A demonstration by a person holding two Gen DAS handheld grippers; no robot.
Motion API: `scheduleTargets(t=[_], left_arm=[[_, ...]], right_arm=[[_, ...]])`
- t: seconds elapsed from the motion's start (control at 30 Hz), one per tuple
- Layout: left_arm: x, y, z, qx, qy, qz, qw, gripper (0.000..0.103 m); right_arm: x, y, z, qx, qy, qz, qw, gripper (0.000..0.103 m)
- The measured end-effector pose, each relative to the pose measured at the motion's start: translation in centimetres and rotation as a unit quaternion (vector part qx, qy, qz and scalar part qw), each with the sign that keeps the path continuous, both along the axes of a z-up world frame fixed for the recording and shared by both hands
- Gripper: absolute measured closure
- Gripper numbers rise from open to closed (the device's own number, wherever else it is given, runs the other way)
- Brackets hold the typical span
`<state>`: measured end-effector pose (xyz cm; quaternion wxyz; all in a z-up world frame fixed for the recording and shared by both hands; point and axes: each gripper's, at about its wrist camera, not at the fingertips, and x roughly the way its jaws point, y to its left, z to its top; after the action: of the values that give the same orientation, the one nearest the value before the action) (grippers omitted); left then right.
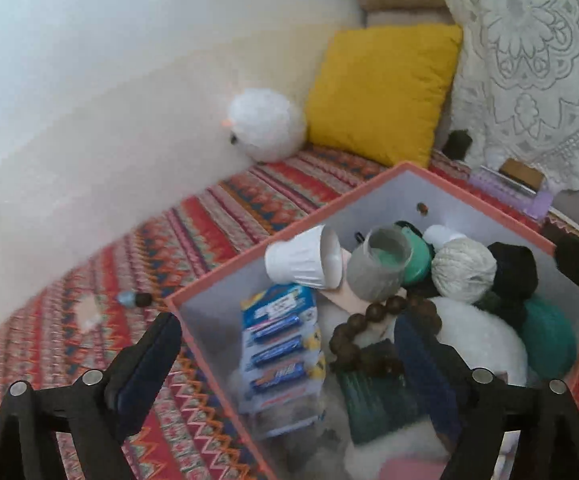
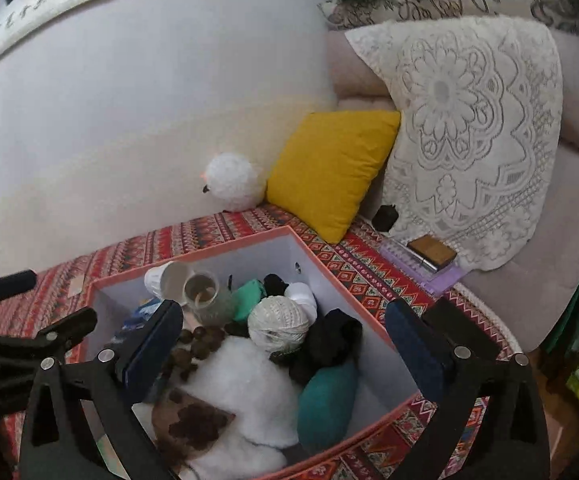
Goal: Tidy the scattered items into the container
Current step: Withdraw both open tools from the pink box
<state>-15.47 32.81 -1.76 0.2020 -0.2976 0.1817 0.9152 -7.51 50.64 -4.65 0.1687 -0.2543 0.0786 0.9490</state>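
Observation:
A pink box (image 1: 273,236) stands on the patterned blanket, filled with a white ribbed cup (image 1: 297,258), a glass jar (image 1: 377,268), a battery pack (image 1: 281,336), wooden beads (image 1: 369,328), a cream twine ball (image 1: 463,264), black yarn (image 1: 515,268) and white fluff (image 1: 481,340). My left gripper (image 1: 285,320) hangs open over the box's left wall, holding nothing. My right gripper (image 2: 283,312) is open above the box (image 2: 193,254), over the twine ball (image 2: 279,322) and a teal pouch (image 2: 325,400). A small blue and brown item (image 1: 133,299) lies on the blanket left of the box.
A white plush toy (image 1: 265,124) and a yellow cushion (image 1: 381,92) lean against the wall behind the box. A purple tray (image 2: 429,276) with a wooden block lies to the right under a lace cover (image 2: 469,140). A small black object (image 2: 385,218) sits by the cushion.

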Motion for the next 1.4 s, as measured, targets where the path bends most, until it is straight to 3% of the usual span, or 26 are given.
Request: scheduleTargets(t=[0.17,0.3,0.5,0.7,0.9,1.13,1.4], left_arm=[[5.4,-2.0,1.1,-0.009,0.031,0.006,0.9995,0.006],[10.1,-4.2,1.8,-0.015,0.058,0.004,0.9982,0.001],[16.2,-7.9,3.2,0.003,0.056,0.0,0.9984,0.0],[20.9,-11.3,3.6,0.024,0.042,-0.002,0.9989,0.0],[24.0,-13.2,3.5,0.032,0.032,0.017,0.9988,0.0],[28.2,-13.3,3.7,0.006,0.093,0.058,0.994,0.0],[29.6,-12.7,3.0,0.026,0.057,0.027,0.9976,0.0]], right_arm=[[3.0,-1.4,0.2,0.006,0.005,0.003,1.0,0.0],[7.1,-2.4,-0.8,-0.018,0.008,-0.009,1.0,0.0],[13.9,-4.3,-2.2,-0.079,0.016,-0.024,0.996,0.0],[18.7,-8.1,-3.1,-0.118,-0.024,0.006,0.993,0.0],[22.6,-12.5,-1.7,-0.066,-0.027,0.027,0.997,0.0],[25.1,-13.7,0.2,-0.038,-0.022,0.018,0.999,0.0],[26.4,-12.8,0.5,-0.036,-0.031,-0.004,0.999,0.0]])
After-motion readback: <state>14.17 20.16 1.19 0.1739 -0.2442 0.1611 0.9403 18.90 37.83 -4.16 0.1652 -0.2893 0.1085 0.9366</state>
